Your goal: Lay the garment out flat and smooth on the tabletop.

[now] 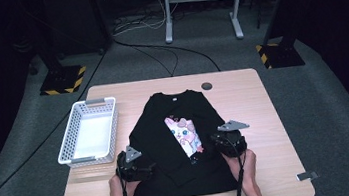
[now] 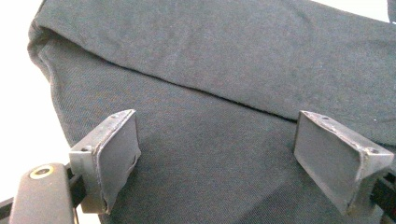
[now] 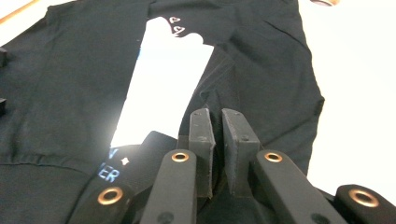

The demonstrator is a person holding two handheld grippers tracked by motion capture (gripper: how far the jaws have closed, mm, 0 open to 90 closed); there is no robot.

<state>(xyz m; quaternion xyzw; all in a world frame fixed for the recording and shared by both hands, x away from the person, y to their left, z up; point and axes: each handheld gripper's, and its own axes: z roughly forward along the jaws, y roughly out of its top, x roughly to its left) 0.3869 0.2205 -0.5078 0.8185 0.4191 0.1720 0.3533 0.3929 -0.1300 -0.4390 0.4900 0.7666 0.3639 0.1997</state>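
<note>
The wooden bench [image 1: 253, 98] carries a black long-sleeved shirt [image 1: 156, 130] spread flat at its middle, collar toward the far edge and hem toward the person. Both sleeves are folded inward across the body of the shirt, so that a slanted strip of a pale cartoon print [image 1: 184, 134] shows between them on the chest. To the left of the shirt, just beside its shoulder, stands a white plastic basket [image 1: 69, 136] with latticed walls. A small dark round grommet [image 1: 206, 86] sits in the bench top near the far edge, apart from the collar. The left tool [image 1: 133, 169] rests low over the near left part of the shirt, close to the folded sleeve; in the left gripper view its jaws stand wide apart above the dark cloth, with a fold edge of the shirt [image 2: 224, 70] running across between them and nothing gripped. The right tool [image 1: 228, 144] hangs over the near right part of the shirt, beside the print; in the right gripper view its jaws are drawn together, with only a narrow slit between them, and whether any cloth is pinched there cannot be told. The print [image 3: 163, 88] glares white ahead of these jaws, with the folded sleeve lying alongside it.
</note>
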